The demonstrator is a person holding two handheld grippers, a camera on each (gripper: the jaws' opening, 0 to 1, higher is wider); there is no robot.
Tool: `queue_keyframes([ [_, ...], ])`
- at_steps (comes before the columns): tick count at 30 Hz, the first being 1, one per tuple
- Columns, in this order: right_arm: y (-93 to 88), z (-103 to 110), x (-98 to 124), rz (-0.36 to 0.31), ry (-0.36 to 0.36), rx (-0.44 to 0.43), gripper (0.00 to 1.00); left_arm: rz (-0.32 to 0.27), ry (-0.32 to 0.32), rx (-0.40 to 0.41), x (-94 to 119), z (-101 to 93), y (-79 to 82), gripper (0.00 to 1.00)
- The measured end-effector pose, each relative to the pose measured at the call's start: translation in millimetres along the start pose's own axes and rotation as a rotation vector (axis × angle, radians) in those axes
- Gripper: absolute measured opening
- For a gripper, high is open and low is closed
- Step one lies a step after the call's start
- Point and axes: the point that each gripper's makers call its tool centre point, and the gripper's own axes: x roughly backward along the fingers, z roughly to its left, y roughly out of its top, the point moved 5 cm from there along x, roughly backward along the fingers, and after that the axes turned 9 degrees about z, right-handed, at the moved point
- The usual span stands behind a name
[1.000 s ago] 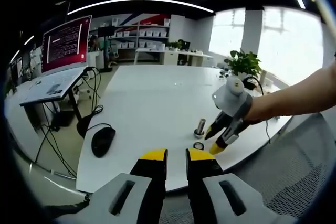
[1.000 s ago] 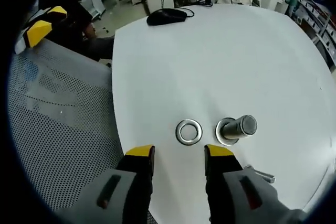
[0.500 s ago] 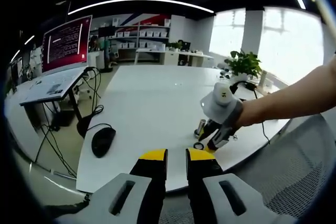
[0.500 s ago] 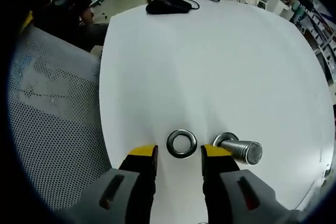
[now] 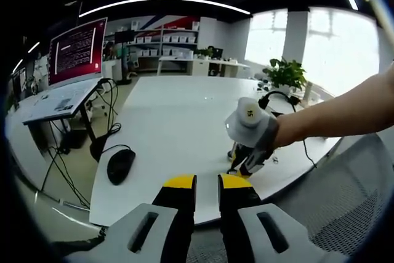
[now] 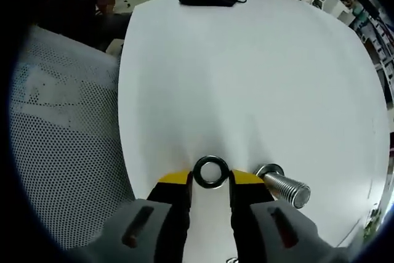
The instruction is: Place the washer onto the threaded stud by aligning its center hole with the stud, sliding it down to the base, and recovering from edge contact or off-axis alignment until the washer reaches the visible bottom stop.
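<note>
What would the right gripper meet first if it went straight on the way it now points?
The washer: it lies flat on the white table between the right gripper's open fingertips. The threaded stud stands to one side, off that line.

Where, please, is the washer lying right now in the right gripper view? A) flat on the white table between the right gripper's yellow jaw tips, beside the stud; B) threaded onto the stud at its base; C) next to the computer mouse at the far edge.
A: the washer lies flat on the white table between the right gripper jaw tips, with the stud standing bare beside it.
</note>
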Motion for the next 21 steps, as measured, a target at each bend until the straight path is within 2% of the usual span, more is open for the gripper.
queue_keyframes([
  [5, -3.2, -1.0, -2.0, -0.019, -0.013, 0.013, 0.26, 0.005, 0.000, -0.004, -0.1, -0.1, -0.5, 0.12],
  [10, -11.3, 0.1, -1.4, -0.075, 0.000, -0.013, 0.25, 0.011, -0.002, -0.007, -0.5, -0.2, -0.8, 0.12],
  [13, -20.0, 5.0, -0.7, -0.056, 0.005, 0.007, 0.25, 0.014, -0.003, -0.010, -0.5, -0.3, -1.2, 0.12],
  [16, -32.8, 11.7, 2.1, -0.004, 0.006, 0.068, 0.25, 0.018, -0.003, -0.011, -0.7, -0.3, -1.4, 0.12],
  [18, -39.4, 13.5, 3.4, 0.014, 0.007, 0.076, 0.25, 0.018, -0.003, -0.011, -0.7, -0.1, -1.4, 0.12],
  [20, -42.6, 16.8, 5.1, 0.006, 0.008, 0.086, 0.26, 0.018, -0.004, -0.011, -0.8, -0.1, -1.5, 0.12],
  [21, -41.9, 16.3, 4.8, -0.025, 0.005, 0.128, 0.26, 0.020, -0.004, -0.013, -0.8, -0.3, -1.7, 0.12],
])
